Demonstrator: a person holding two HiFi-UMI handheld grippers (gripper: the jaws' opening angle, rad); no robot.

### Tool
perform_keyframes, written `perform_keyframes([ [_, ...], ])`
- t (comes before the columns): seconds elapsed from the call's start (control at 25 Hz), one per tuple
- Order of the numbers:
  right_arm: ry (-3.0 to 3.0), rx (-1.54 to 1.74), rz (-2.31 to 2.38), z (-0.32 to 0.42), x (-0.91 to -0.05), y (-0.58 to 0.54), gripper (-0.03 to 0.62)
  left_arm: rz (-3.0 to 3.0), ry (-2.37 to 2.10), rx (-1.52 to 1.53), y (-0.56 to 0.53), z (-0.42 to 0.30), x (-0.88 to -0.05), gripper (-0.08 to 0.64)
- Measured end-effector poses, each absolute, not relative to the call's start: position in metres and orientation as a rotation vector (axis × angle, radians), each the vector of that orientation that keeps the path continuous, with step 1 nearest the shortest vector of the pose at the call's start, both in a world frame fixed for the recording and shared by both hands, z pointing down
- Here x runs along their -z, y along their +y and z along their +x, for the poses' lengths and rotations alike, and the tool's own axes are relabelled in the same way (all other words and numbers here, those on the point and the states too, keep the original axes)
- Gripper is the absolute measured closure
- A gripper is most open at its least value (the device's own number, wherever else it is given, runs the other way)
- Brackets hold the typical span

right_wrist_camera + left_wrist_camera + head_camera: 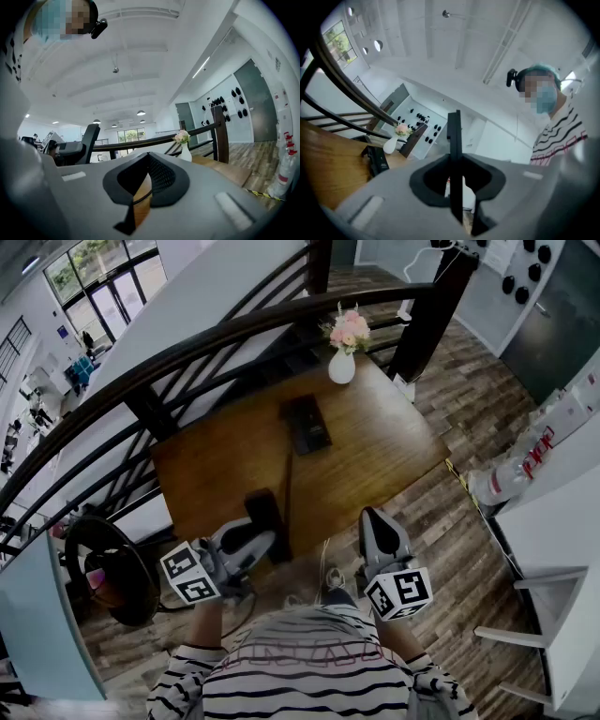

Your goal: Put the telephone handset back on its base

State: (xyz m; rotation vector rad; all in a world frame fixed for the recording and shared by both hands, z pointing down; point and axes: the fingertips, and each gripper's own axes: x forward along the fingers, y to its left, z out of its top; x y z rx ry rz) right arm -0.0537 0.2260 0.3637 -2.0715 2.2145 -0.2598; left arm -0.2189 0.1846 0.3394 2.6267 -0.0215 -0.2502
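My left gripper (255,542) is clamped on the telephone handset (264,519). In the left gripper view the handset (454,140) stands as a thin black slab upright between the two pads, which press on it from either side. I have it over the near edge of the wooden table (375,456), well apart from the base (307,423). The base lies flat toward the far middle of the tabletop, just short of the white vase of flowers (342,362). From the left gripper view the base (377,159) sits off to the left of the jaws, not in line with them. My right gripper (375,521) hovers at the near table edge, its jaw tips together and nothing in them.
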Motion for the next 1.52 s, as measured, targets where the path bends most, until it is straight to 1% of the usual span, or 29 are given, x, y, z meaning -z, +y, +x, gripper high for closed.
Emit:
perform_keyframes([
  [0.32,2.22,0.3,-1.992,-0.058,-0.369,0.227,0.592,2.619,-0.023,0.251,0.189,-0.217,-0.346,0.485],
  [0.48,2.241,0.292,-1.984,-0.047,-0.371,0.219,0.592,2.616,-0.06,0.245,0.182,-0.205,-0.351,0.485],
  [1.2,2.514,0.394,-1.734,0.059,-0.402,0.125,0.592,2.591,-0.341,0.265,0.12,-0.081,-0.381,0.485],
  [1.52,2.639,0.417,-1.584,0.085,-0.412,0.099,0.592,2.592,-0.489,0.268,0.111,-0.05,-0.388,0.485],
])
